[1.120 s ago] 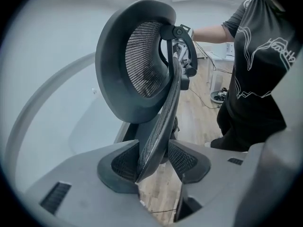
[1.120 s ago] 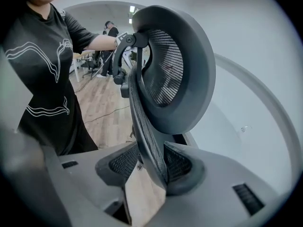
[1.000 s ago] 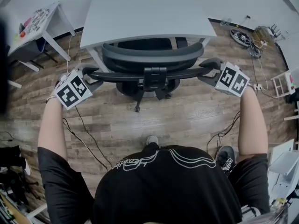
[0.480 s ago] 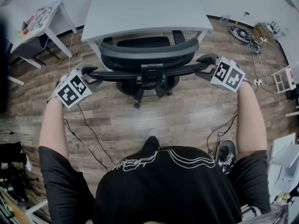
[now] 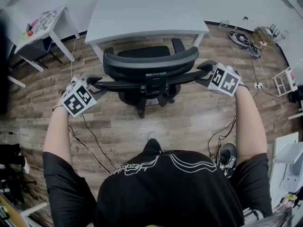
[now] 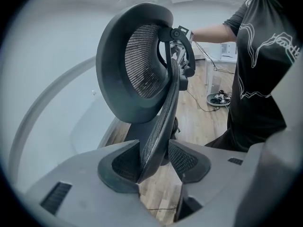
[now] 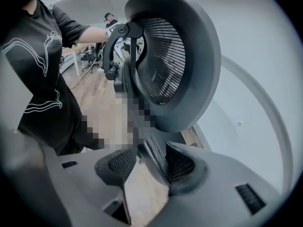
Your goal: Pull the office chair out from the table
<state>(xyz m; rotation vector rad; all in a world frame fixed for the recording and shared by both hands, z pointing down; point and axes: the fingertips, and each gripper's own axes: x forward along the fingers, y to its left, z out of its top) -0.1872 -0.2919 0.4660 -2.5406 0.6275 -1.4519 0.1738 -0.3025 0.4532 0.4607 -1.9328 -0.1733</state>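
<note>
Left gripper (image 5: pixel 94 81) clamps the chair (image 5: pixel 150 60) back; right gripper (image 5: pixel 204 67), jaws just opening, straddles it loosely. I see open floor (image 5: pixel 184 117) opposite the table (image 5: pixel 142 11).

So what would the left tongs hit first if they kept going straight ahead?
The left tongs already appear to grip the office chair's backrest by its edge, so they'd push straight into that first.

Office chair (image 5: pixel 150 65) stands before the table (image 5: pixel 142 13), between left tongs (image 5: pixel 94 81) and right tongs (image 5: pixel 204 70).
</note>
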